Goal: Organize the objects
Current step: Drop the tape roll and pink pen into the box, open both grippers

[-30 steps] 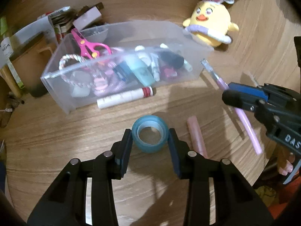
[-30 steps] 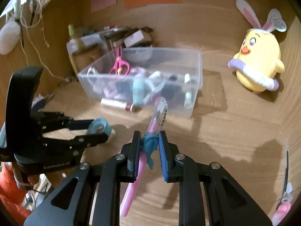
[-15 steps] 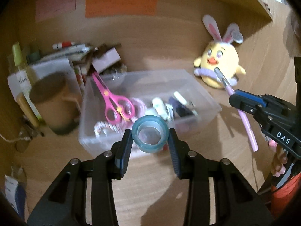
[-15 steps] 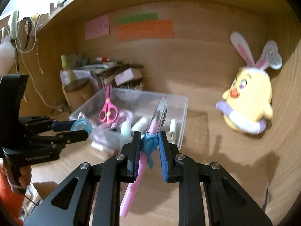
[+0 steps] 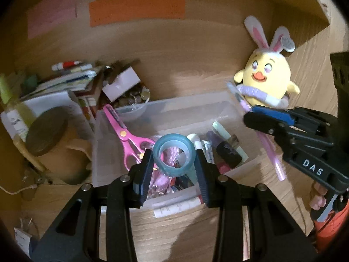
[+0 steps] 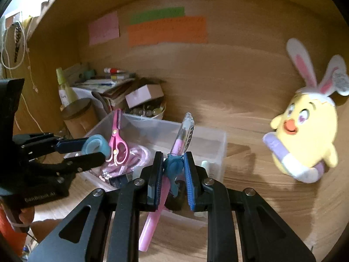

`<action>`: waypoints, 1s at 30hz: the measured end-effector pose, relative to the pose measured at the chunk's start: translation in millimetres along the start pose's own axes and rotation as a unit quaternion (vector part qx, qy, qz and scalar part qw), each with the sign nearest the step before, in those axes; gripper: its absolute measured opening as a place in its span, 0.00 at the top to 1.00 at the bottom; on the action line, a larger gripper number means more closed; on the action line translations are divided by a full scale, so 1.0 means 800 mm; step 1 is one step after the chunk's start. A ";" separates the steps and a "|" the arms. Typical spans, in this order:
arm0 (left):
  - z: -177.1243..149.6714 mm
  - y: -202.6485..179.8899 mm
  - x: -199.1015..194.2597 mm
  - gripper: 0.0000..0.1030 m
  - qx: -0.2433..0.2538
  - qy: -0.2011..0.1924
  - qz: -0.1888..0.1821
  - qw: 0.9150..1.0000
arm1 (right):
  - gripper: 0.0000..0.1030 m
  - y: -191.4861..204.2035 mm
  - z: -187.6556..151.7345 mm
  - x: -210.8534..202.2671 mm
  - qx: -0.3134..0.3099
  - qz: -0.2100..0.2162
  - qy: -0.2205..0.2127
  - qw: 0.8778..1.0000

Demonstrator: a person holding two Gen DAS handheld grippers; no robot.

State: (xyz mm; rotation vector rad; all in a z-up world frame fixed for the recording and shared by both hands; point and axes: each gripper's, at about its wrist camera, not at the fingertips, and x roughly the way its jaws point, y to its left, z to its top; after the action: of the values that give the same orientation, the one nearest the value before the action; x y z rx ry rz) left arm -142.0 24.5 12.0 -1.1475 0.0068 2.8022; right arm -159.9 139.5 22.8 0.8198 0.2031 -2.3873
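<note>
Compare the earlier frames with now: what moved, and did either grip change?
Both grippers rose from the desk toward the clear bin. The left gripper carried the blue tape roll up over its contents; the right gripper brought the pink pen alongside. Both grips unchanged; bin, scissors and plush chick stayed put.

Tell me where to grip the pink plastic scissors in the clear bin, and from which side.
Grip the pink plastic scissors on the closed blades, coming from above. They lean against the clear plastic bin at its left wall, tip poking above the rim, while the handle loops lie low among pink cords.
</note>
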 end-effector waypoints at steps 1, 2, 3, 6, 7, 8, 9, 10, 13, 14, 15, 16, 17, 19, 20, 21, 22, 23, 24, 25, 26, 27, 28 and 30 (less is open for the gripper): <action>0.000 -0.001 0.005 0.63 0.001 0.004 -0.001 1.000 | 0.83 0.001 0.000 0.006 0.000 0.002 0.004 1.000; 0.000 -0.001 0.010 0.63 0.002 0.009 -0.003 1.000 | 0.83 0.002 0.001 0.014 -0.001 0.005 0.010 1.000; -0.001 -0.002 0.015 0.63 0.002 0.013 -0.005 1.000 | 0.83 0.003 0.001 0.020 -0.002 0.008 0.015 1.000; -0.001 -0.001 0.026 0.63 -0.002 0.027 -0.019 0.999 | 0.83 0.009 -0.001 0.039 -0.008 0.017 0.031 0.999; -0.002 -0.001 0.027 0.63 -0.004 0.030 -0.019 0.999 | 0.83 0.011 -0.002 0.044 -0.010 0.020 0.036 0.999; -0.003 0.000 0.027 0.63 -0.004 0.029 -0.018 0.999 | 0.83 0.013 -0.003 0.050 -0.013 0.022 0.042 0.999; -0.003 0.000 0.026 0.63 -0.004 0.027 -0.016 1.000 | 0.83 0.016 -0.005 0.055 -0.017 0.024 0.049 0.998; -0.003 0.001 0.024 0.62 -0.004 0.025 -0.016 1.000 | 0.83 0.017 -0.007 0.059 -0.017 0.025 0.055 0.998; -0.003 0.005 0.011 0.59 -0.006 0.013 -0.012 1.000 | 0.83 0.017 -0.008 0.058 -0.014 0.032 0.058 0.998; -0.003 0.007 0.004 0.56 -0.005 0.007 -0.010 1.000 | 0.83 0.017 -0.007 0.055 -0.014 0.030 0.056 0.998; -0.003 0.007 -0.002 0.52 -0.005 0.001 -0.007 1.000 | 0.83 0.017 -0.006 0.051 -0.015 0.029 0.054 0.998; -0.002 0.008 -0.007 0.50 -0.004 -0.004 -0.004 1.000 | 0.82 0.016 -0.005 0.044 -0.016 0.028 0.051 0.998; -0.002 0.008 -0.012 0.50 -0.002 -0.009 0.000 1.000 | 0.81 0.017 -0.004 0.040 -0.016 0.028 0.049 0.998; -0.003 0.008 -0.024 0.45 0.003 -0.019 0.006 1.000 | 0.79 0.017 -0.005 0.026 -0.017 0.028 0.042 0.999; -0.006 0.008 -0.032 0.44 0.006 -0.025 0.010 1.000 | 0.78 0.018 -0.006 0.020 -0.018 0.026 0.039 0.999; -0.008 0.007 -0.036 0.40 0.008 -0.029 0.014 0.999 | 0.78 0.019 -0.008 0.011 -0.019 0.025 0.036 0.999; -0.010 0.007 -0.041 0.36 0.010 -0.033 0.018 0.999 | 0.77 0.021 -0.011 0.003 -0.020 0.024 0.033 0.999; -0.013 0.007 -0.045 0.34 0.013 -0.037 0.023 0.999 | 0.77 0.023 -0.013 -0.004 -0.021 0.024 0.031 0.999; -0.017 0.006 -0.050 0.30 0.015 -0.039 0.029 0.999 | 0.75 0.024 -0.016 -0.011 -0.023 0.024 0.030 0.999; -0.021 0.007 -0.053 0.26 0.017 -0.040 0.032 0.999 | 0.71 0.027 -0.022 -0.021 -0.024 0.023 0.027 0.999; -0.025 0.006 -0.056 0.24 0.019 -0.040 0.034 0.998 | 0.69 0.029 -0.027 -0.028 -0.024 0.025 0.025 0.999; -0.033 0.007 -0.058 0.19 0.019 -0.037 0.037 0.998 | 0.63 0.030 -0.030 -0.031 -0.023 0.028 0.025 0.999; -0.039 0.008 -0.059 0.17 0.018 -0.034 0.039 0.999 | 0.60 0.032 -0.037 -0.037 -0.020 0.031 0.026 0.999; -0.052 0.011 -0.059 0.17 0.014 -0.023 0.039 0.999 | 0.58 0.036 -0.051 -0.043 -0.018 0.033 0.032 0.999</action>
State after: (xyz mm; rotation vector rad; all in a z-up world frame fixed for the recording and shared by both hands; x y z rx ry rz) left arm -80.7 9.1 15.2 -1.0992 0.0885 2.8861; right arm -100.8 146.2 12.1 0.8727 0.2408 -2.2915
